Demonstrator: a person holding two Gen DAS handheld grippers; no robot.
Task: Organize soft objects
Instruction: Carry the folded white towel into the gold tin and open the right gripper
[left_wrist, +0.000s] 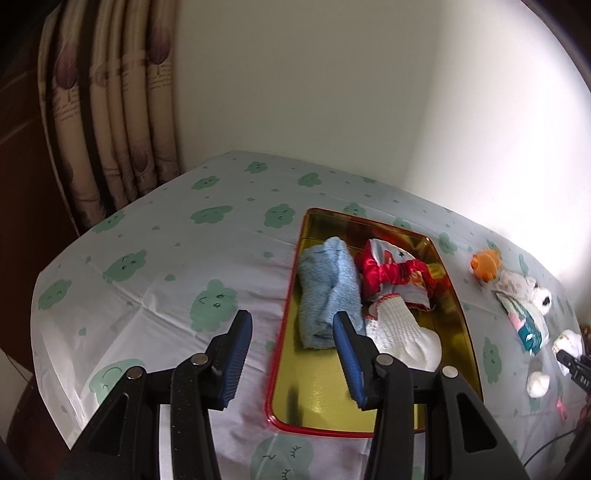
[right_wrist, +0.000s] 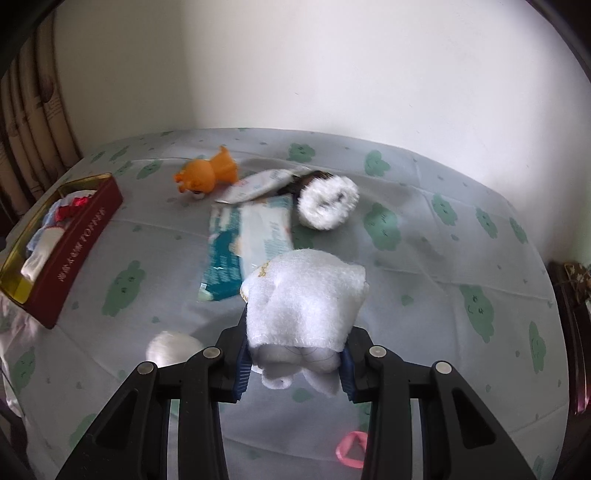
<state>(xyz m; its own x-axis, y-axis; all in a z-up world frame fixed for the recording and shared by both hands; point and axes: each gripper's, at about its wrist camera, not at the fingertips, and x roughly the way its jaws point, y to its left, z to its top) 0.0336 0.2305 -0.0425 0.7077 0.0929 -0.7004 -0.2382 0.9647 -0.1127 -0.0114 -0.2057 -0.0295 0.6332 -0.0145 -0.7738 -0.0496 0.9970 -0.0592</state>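
A red tin with a gold inside (left_wrist: 314, 398) lies on the cloud-print cloth and holds a rolled blue towel (left_wrist: 328, 291), a red satin cloth (left_wrist: 391, 273) and a white sock (left_wrist: 402, 332). My left gripper (left_wrist: 291, 317) hovers open and empty over the tin's near left edge, beside the blue towel. My right gripper (right_wrist: 299, 332) is shut on a rolled white towel (right_wrist: 303, 299), lifted off the cloth to the right of the tin (right_wrist: 81, 243). That gripper's tip with the towel (left_wrist: 569, 341) shows at the right edge of the left wrist view.
On the cloth lie an orange toy (right_wrist: 207, 173), a teal wipes pack (right_wrist: 243, 243), a small flat packet (right_wrist: 258, 184), a fluffy white round thing (right_wrist: 328, 203), a small white ball (right_wrist: 173, 350) and a pink band (right_wrist: 351, 454). A curtain (left_wrist: 110, 110) hangs at the far left.
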